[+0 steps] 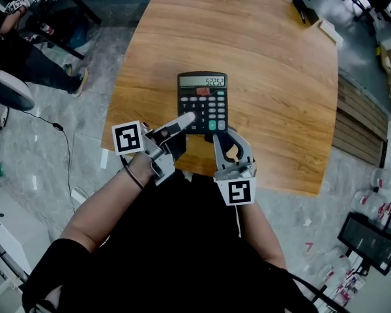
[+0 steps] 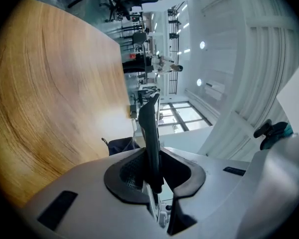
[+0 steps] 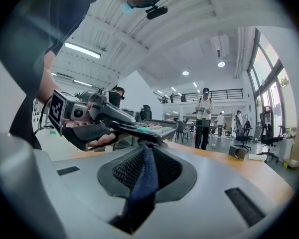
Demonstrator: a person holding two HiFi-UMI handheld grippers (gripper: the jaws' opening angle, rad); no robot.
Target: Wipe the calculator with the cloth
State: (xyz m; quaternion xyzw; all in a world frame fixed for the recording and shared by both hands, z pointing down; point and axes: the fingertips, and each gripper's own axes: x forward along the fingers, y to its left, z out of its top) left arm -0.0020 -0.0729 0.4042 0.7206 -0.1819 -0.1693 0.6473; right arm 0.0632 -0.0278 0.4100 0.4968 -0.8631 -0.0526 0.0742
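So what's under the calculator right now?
The left gripper holds the calculator clear of the wooden table; the blue cloth in the right gripper reaches its near underside. From the head view the calculator covers the tabletop directly below.

cloth (image 3: 142,184) end hidden under calculator (image 3: 146,128)

Open lab hall — mezzanine railing (image 3: 224,91), office chairs (image 3: 266,133), tall windows (image 3: 270,78)

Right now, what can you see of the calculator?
Black plastic calculator, grey display showing digits, grey keys plus one red and one green. Held face up above the wooden table, its near left edge clamped by the left gripper. The right gripper's blue cloth seems to touch its near edge.
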